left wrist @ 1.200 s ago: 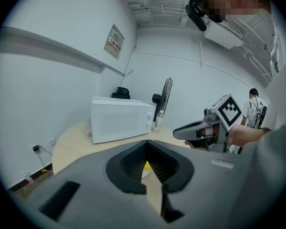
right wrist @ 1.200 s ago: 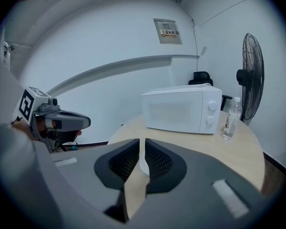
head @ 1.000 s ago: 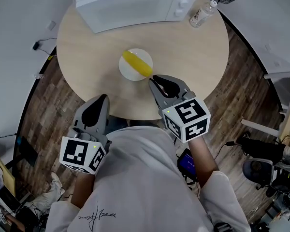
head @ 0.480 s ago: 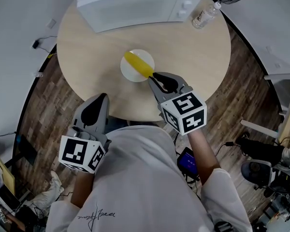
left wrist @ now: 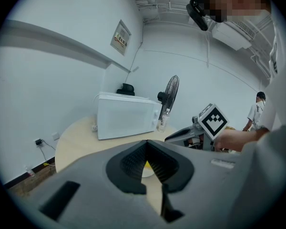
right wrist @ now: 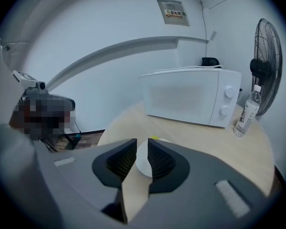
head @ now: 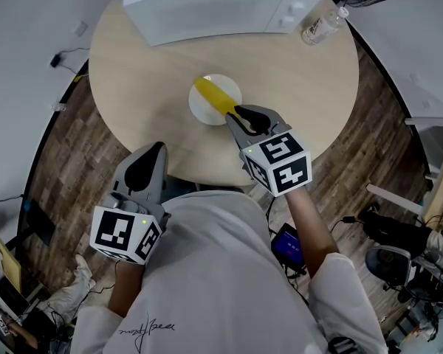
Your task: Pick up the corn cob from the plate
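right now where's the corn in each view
Head view: the corn lies on the plate, just above centre.
Left gripper view: a yellow sliver low centre, on the plate.
Right gripper view: a small yellow bit below centre, at the far rim of the plate.
Shared landmark: the microwave stands beyond the corn in all three.

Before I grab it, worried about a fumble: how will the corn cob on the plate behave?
The corn cob looks cylindrical, so it may roll on the plate. It lies straight, so it is probably stiff.
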`<state>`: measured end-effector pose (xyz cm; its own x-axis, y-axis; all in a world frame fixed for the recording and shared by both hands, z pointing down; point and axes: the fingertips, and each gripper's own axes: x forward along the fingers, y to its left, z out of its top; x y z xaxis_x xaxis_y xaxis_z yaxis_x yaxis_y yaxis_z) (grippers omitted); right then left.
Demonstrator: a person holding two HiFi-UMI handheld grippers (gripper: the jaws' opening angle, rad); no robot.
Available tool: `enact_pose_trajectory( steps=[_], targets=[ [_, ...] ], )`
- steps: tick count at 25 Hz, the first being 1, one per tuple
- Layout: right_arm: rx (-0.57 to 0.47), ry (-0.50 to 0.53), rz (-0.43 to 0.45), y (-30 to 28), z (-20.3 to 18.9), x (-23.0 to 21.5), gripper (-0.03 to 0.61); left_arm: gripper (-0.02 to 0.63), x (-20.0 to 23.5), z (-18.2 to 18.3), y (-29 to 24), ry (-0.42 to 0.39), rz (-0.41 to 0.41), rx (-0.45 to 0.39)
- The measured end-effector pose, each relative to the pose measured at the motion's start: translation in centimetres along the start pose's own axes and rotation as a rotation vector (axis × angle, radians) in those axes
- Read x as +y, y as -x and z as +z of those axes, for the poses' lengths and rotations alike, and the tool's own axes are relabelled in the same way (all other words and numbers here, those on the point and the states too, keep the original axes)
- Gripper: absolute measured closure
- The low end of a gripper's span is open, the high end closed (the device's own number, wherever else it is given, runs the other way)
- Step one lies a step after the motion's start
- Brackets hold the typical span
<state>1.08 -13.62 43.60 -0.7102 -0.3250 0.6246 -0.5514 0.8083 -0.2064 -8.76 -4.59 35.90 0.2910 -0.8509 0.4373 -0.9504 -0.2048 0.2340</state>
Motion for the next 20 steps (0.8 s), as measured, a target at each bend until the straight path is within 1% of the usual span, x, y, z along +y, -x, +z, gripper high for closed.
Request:
enact_pose_trajectory(
  steps=[3, 8, 12, 20],
  targets=[
    [0.020, -0.001, 0.006, -0.9, -0.3, -0.3, 0.488, 0.617, 0.3, 0.3, -0.2, 0.018, -0.003, -0.006],
    [0.051, 0.008, 0.009, -2.5, -0.8, -0.7, 0.482, 0.617, 0.8, 0.6, -0.3, 0.021, 0.003, -0.008],
    [0.072, 0.004, 0.000, -3.8, -0.9, -1.2, 0.477, 0.617, 1.5, 0.4, 0.0, 0.036, 0.011, -0.003],
    [0.128, 0.018, -0.034, -6.2, -1.4, -2.5, 0.468, 0.617, 2.7, 0.2, 0.2, 0.055, 0.001, 0.005]
  ],
)
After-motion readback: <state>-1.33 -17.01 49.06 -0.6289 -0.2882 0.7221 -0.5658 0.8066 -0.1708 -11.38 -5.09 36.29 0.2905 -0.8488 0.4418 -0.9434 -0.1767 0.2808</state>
